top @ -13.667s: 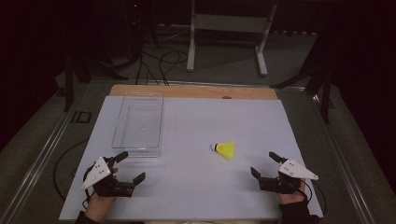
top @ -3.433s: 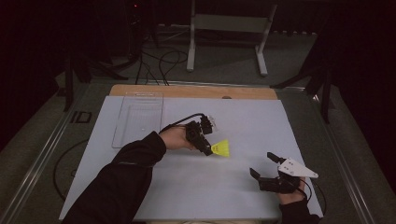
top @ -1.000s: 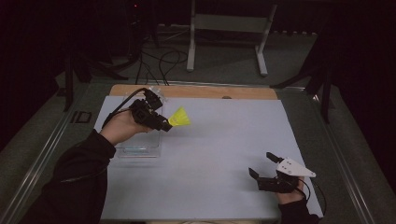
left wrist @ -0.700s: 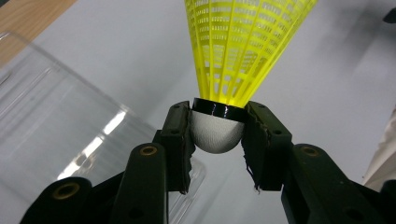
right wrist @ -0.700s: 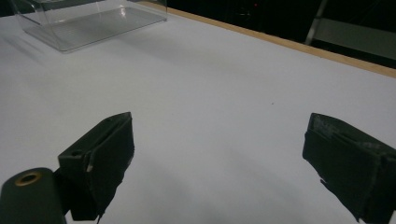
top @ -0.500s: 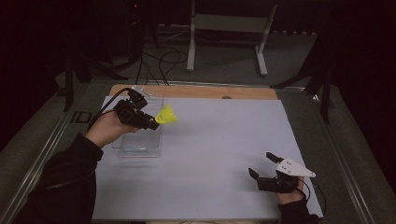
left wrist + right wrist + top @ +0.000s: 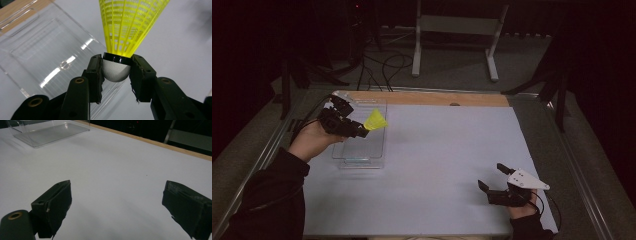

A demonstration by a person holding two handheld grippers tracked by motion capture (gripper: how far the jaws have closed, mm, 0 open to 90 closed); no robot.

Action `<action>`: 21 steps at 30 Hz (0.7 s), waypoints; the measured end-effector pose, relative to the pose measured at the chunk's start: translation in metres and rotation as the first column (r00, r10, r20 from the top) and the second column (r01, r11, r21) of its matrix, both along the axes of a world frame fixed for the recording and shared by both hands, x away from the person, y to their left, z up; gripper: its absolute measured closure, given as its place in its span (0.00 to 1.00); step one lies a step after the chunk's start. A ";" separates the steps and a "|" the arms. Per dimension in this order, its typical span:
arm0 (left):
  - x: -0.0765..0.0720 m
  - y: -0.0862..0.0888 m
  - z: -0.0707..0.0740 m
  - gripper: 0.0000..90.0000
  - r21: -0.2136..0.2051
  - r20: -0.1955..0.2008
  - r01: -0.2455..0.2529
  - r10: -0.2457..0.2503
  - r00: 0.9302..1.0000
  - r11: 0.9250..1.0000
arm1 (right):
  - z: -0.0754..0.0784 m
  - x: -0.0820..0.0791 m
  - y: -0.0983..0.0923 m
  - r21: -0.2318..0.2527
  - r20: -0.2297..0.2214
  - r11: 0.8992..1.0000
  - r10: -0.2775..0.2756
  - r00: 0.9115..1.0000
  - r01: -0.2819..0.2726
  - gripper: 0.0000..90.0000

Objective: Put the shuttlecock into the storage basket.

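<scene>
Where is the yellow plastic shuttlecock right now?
High view, left side: the yellow plastic shuttlecock is held by its white cork in the left gripper, above the clear plastic tray.

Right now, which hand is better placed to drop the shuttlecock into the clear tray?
Left. The left gripper already clamps the shuttlecock over the clear tray; the right gripper rests open, far off.

No text, label, brand, number or sign can be read anywhere in these views. The worktop (image 7: pixel 437 165) carries no legible marking, from its near edge to its far wooden edge.
</scene>
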State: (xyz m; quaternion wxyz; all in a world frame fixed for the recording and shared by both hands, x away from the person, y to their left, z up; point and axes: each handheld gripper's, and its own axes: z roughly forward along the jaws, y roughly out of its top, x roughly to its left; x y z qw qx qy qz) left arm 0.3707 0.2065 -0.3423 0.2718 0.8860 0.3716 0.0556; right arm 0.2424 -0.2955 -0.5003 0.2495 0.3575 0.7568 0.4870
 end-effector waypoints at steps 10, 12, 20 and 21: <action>-0.004 0.013 -0.003 0.71 -0.024 0.006 -0.048 0.048 0.999 0.999 | 0.000 0.000 0.000 -0.002 -0.001 1.000 0.001 1.000 -0.001 0.10; -0.005 0.019 -0.004 0.71 -0.027 0.003 -0.066 0.066 0.998 0.997 | 0.000 -0.001 0.000 -0.002 -0.001 1.000 0.000 1.000 0.000 0.10; -0.012 0.030 -0.007 0.71 -0.031 0.021 -0.127 0.128 0.992 0.991 | -0.001 0.000 0.001 -0.003 -0.006 1.000 0.004 1.000 -0.004 0.10; -0.013 0.031 -0.007 0.71 -0.030 0.025 -0.136 0.137 0.990 0.990 | -0.001 0.000 0.001 -0.003 -0.006 1.000 0.005 1.000 -0.005 0.10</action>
